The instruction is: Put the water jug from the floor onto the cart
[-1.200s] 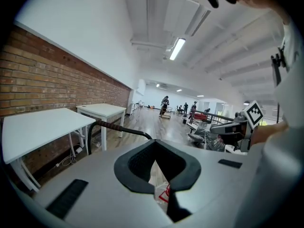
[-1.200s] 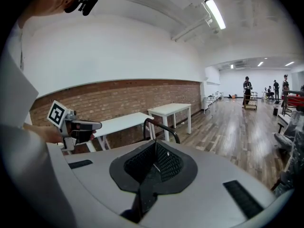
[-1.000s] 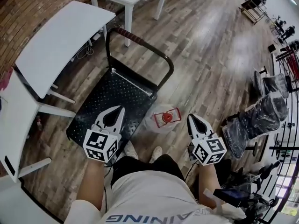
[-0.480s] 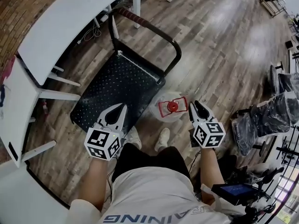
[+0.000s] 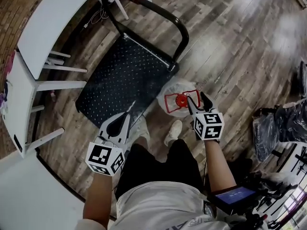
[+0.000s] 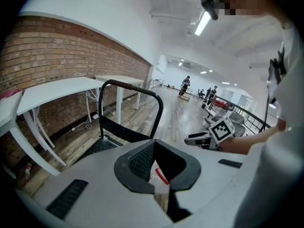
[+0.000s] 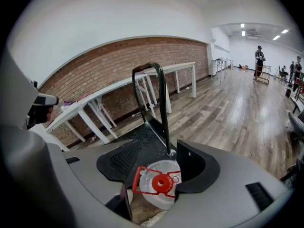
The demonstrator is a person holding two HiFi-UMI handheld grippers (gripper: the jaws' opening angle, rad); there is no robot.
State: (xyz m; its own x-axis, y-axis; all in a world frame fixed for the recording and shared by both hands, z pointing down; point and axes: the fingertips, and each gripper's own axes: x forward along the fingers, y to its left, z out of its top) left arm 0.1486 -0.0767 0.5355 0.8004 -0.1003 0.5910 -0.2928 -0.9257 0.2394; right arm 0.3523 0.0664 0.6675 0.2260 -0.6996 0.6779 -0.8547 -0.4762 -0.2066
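Bent over the wooden floor [image 5: 230,51], I held my right claw [image 5: 198,102] just at the right side of the water jug [image 5: 173,91], its jaws apart and just opening. In the right gripper view the jug [image 7: 159,186] showed between the two pads of that claw [image 7: 159,167], with its red cap [image 7: 160,183] and red handle facing up, and neither pad pressed on it.

The jug stood upright on the floor, just beside the near right corner of the cart [image 5: 124,75] and not on it. The cart's black studded deck was bare, and its black push handle [image 5: 158,11] rose at the far end.

My left claw [image 5: 128,110] hung over the near edge of the cart's deck, well apart from the jug, its tips together on nothing. In the left gripper view a thin strip of the jug showed through the narrow slit between that claw's [image 6: 159,167] pads.

My shoes [image 5: 173,131] stood just behind the jug. White worktops [image 5: 57,23] stood to the left of the cart, along a brick wall [image 7: 118,65].
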